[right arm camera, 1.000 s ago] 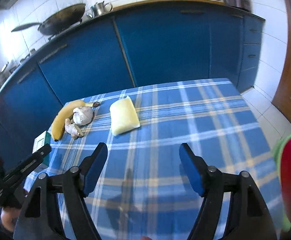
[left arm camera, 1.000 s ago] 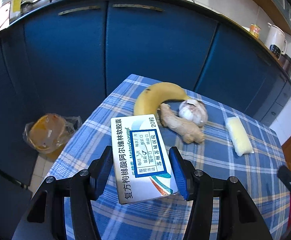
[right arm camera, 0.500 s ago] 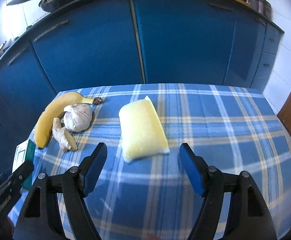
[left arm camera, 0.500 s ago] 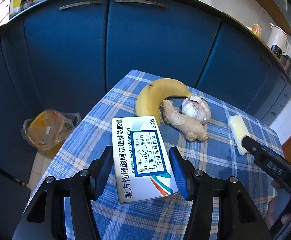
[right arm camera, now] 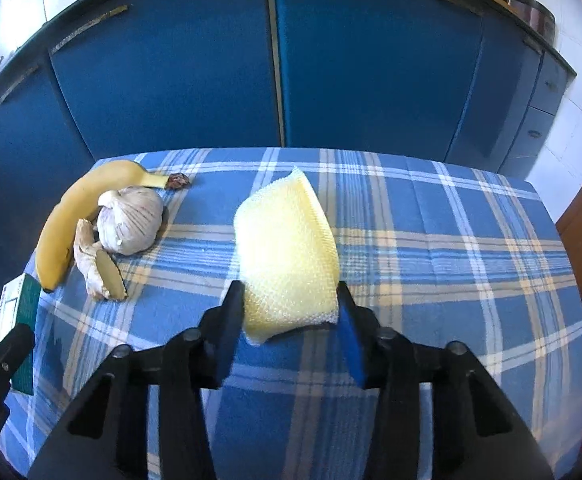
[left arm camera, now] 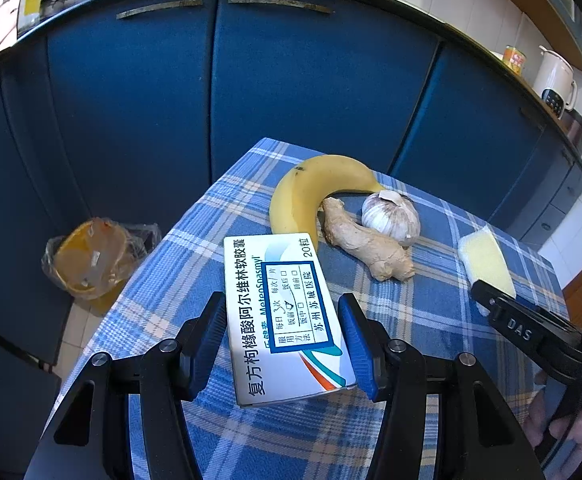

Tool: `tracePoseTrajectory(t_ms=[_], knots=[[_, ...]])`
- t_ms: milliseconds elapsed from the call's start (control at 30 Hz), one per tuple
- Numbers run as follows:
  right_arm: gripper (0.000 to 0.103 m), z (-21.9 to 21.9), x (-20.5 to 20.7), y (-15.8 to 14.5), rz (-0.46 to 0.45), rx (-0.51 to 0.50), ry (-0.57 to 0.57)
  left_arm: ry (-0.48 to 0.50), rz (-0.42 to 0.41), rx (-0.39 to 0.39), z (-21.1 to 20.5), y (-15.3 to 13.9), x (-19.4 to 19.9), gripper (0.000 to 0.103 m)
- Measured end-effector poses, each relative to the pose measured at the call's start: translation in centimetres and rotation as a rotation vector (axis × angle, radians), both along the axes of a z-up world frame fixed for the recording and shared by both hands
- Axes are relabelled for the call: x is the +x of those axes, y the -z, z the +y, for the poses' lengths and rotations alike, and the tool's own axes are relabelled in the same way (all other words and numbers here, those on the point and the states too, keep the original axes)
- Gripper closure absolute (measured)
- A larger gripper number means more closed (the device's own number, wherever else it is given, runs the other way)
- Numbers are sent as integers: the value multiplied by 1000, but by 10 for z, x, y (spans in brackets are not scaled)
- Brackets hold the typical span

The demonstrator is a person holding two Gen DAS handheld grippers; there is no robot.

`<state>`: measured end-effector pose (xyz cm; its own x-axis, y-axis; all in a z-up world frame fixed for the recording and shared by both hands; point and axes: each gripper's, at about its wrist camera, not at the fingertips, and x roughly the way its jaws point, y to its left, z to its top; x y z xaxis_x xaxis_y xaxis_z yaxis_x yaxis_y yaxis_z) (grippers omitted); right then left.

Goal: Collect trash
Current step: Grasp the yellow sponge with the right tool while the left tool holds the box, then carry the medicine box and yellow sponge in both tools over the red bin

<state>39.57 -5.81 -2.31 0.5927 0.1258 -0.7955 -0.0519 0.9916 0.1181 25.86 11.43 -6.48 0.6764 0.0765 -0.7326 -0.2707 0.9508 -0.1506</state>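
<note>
The left tongs (left arm camera: 283, 344) point steeply down, their blue pads clamped on the two long sides of a white box (left arm camera: 281, 320). The right tongs (right arm camera: 289, 312), also angled down, have just been closing, and their pads now pinch the near end of a yellow sponge (right arm camera: 287, 248).

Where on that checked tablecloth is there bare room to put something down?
Bare cloth stretches right of the yellow pouch to the table's edge. The left end is crowded: banana, garlic, ginger, medicine box.
</note>
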Motion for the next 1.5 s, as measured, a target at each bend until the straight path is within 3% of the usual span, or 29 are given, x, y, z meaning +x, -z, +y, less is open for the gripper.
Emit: tracePoseTrajectory(t_ms=[467, 867, 1033, 1133, 1333, 1367, 1433, 1500], knots=[[63, -45, -69, -28, -19, 80, 16, 17, -2, 3, -3, -2, -1, 45], [63, -107, -146, -62, -96, 111, 141, 39, -27, 12, -9, -6, -4, 45], [63, -136, -175, -72, -119, 123, 219, 69, -29, -2, -13, -6, -5, 64], [63, -154, -193, -76, -132, 130, 268, 98, -25, -15, -17, -6, -4, 70], [63, -186, -224, -77, -146, 156, 355, 109, -56, -13, -20, -22, -13, 68], [63, -191, -230, -77, -149, 162, 366, 119, -53, -14, -21, -24, -14, 65], [63, -199, -238, -77, -155, 174, 382, 135, -42, -21, -21, -26, -15, 49], [63, -209, -247, -76, -162, 188, 401, 152, -20, -19, -22, -28, -15, 46]])
